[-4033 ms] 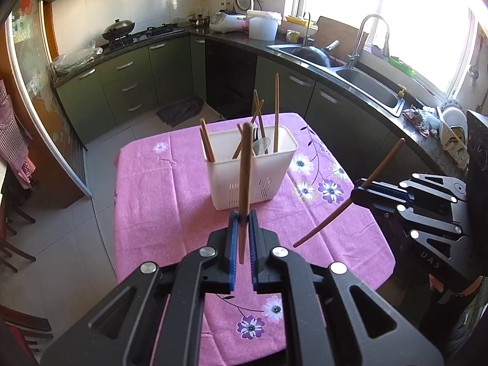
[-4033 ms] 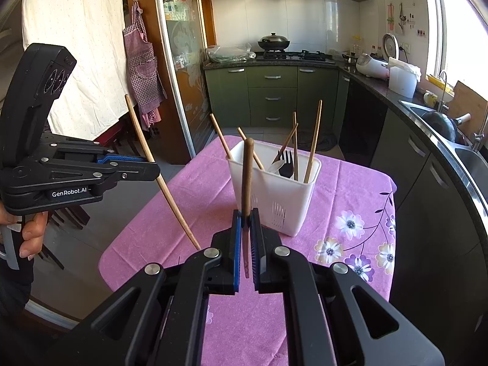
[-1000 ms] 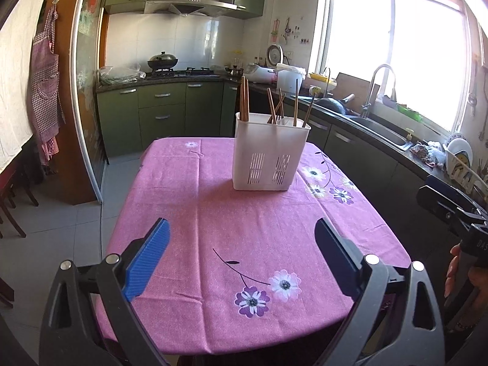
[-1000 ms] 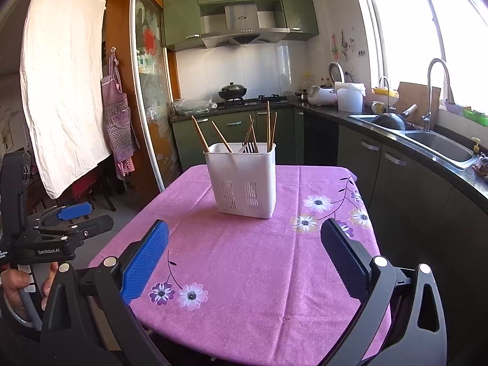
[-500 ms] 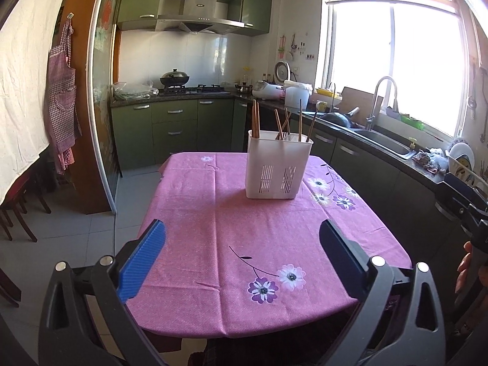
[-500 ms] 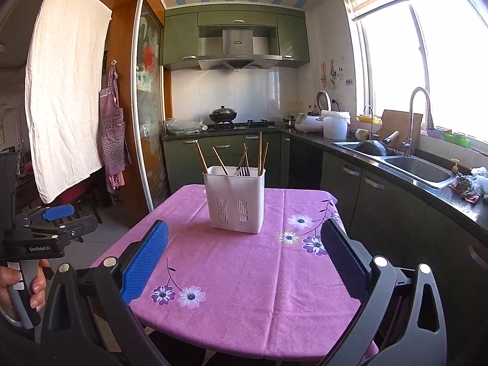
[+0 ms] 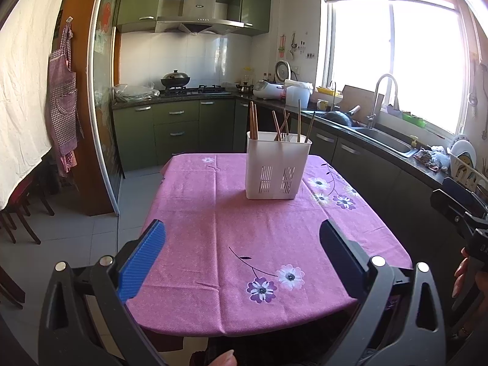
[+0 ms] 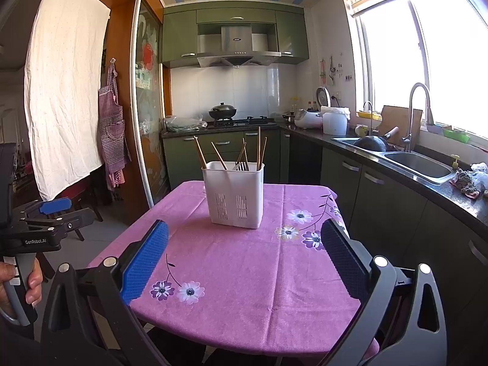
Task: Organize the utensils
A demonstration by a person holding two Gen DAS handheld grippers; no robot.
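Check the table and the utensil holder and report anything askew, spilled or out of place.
Nothing stands out. The white slotted plastic utensil holder stands upright on the pink floral tablecloth, wooden chopsticks and a fork inside, some leaning. No utensils lie loose on the cloth.

Both the left claw [image 7: 241,250] and the right claw [image 8: 244,250] gape wide and hold nothing.

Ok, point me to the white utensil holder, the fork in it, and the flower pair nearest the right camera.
white utensil holder [image 8: 235,196], right wrist view, on its slotted front wall.
fork [image 8: 242,166], right wrist view, on the dark tines above the rim.
flower pair [image 8: 177,290], right wrist view, between the two blooms on the tablecloth.
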